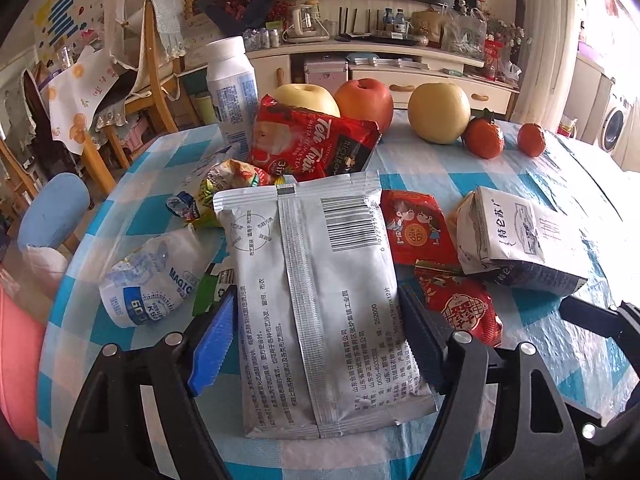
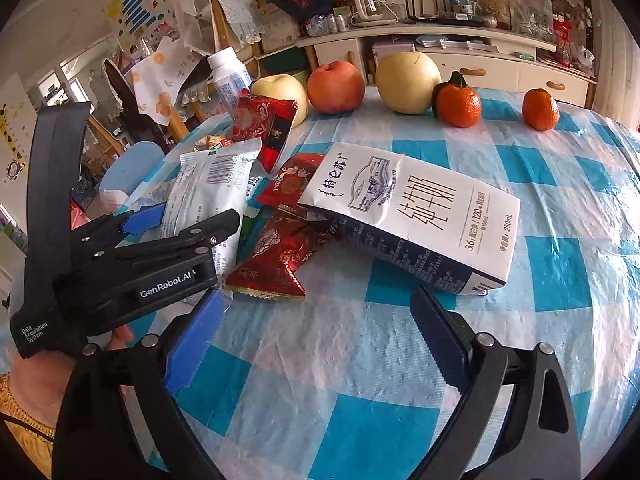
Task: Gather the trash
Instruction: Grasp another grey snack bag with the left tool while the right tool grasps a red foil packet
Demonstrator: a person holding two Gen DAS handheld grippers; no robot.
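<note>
red apple (image 2: 336,87) | two tangerines (image 2: 458,105) | checked tablecloth (image 2: 560,264) | wooden chair (image 1: 156,76)

Bare cloth (image 2: 340,360) before right tool (image 2: 320,336); milk carton (image 2: 420,216) blocks ahead, wrappers (image 2: 276,256) left.

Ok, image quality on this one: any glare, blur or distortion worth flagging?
Left wrist view: strong fisheye bend, dark corners, window glare blown out upper right; silver pouch print stays sharp. Right wrist view: same bend, sheen on the checked tablecloth, milk carton crisp.
</note>
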